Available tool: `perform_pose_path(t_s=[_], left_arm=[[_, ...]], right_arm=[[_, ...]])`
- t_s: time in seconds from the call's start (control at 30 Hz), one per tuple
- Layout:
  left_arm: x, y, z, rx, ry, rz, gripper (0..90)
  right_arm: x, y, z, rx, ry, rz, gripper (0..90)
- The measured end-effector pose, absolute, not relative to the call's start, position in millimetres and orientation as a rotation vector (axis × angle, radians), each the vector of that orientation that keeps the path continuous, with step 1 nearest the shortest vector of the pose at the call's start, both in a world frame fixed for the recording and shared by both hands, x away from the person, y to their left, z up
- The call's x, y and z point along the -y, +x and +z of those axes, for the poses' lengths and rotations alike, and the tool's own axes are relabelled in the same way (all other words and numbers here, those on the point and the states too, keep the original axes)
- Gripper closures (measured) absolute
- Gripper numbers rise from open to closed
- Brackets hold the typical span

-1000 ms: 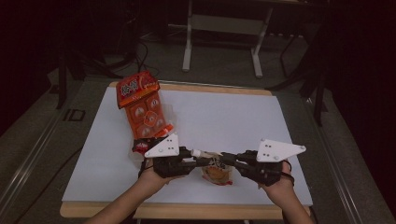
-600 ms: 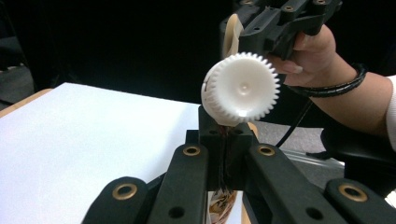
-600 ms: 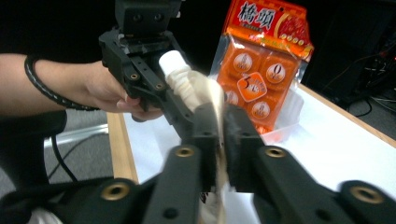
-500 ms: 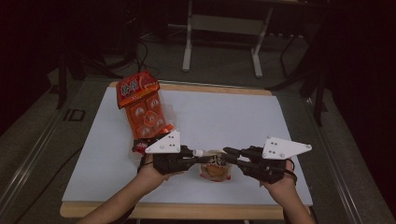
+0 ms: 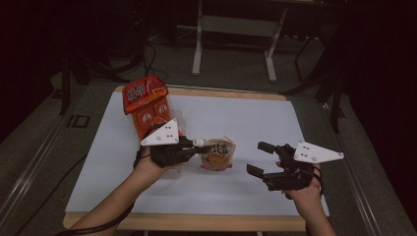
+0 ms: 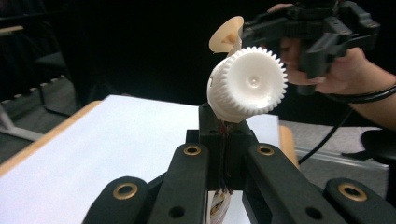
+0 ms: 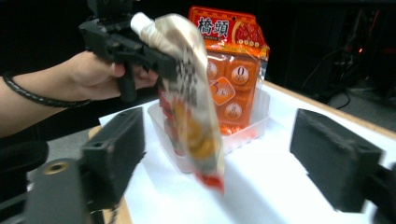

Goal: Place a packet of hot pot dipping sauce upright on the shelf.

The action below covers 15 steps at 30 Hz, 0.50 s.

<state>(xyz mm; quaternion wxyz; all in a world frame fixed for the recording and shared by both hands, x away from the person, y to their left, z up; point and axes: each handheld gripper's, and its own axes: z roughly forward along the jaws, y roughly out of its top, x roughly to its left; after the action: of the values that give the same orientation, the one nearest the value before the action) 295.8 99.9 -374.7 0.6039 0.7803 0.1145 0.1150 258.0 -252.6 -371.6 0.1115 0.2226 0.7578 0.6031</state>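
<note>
A spouted drink pouch (image 5: pixel 219 153) with a white ridged cap (image 6: pixel 247 84) hangs a little above the white table top. My left gripper (image 5: pixel 199 147) is shut on its neck just below the cap, and its jaws (image 6: pixel 224 135) meet around the spout. My right gripper (image 5: pixel 258 158) stands to the right of the pouch, apart from it. Its jaws have just been opening and are wide, with nothing pressed between them. In the right gripper view the pouch (image 7: pixel 191 107) dangles ahead of the spread fingers (image 7: pixel 116 144).
An orange snack bag (image 5: pixel 147 105) stands upright in a clear plastic tray (image 7: pixel 243 130) behind my left hand. The white sheet (image 5: pixel 246 118) covers a wooden table with edges near the front. Dark floor, cables and a stand's legs lie beyond.
The right gripper has let go of the pouch, spread its jaws and drawn off to the right. The left gripper has lifted the pouch slightly and kept its hold.
</note>
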Motion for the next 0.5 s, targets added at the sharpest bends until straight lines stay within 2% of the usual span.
perform_pose_path(t_s=[0.5], left_arm=[[-157.6, 327.4, -366.1, -0.343, 1.760, 0.369, 89.4]], right_arm=[[263.0, 259.6, -386.8, -2.270, 0.672, 1.757, 13.7]])
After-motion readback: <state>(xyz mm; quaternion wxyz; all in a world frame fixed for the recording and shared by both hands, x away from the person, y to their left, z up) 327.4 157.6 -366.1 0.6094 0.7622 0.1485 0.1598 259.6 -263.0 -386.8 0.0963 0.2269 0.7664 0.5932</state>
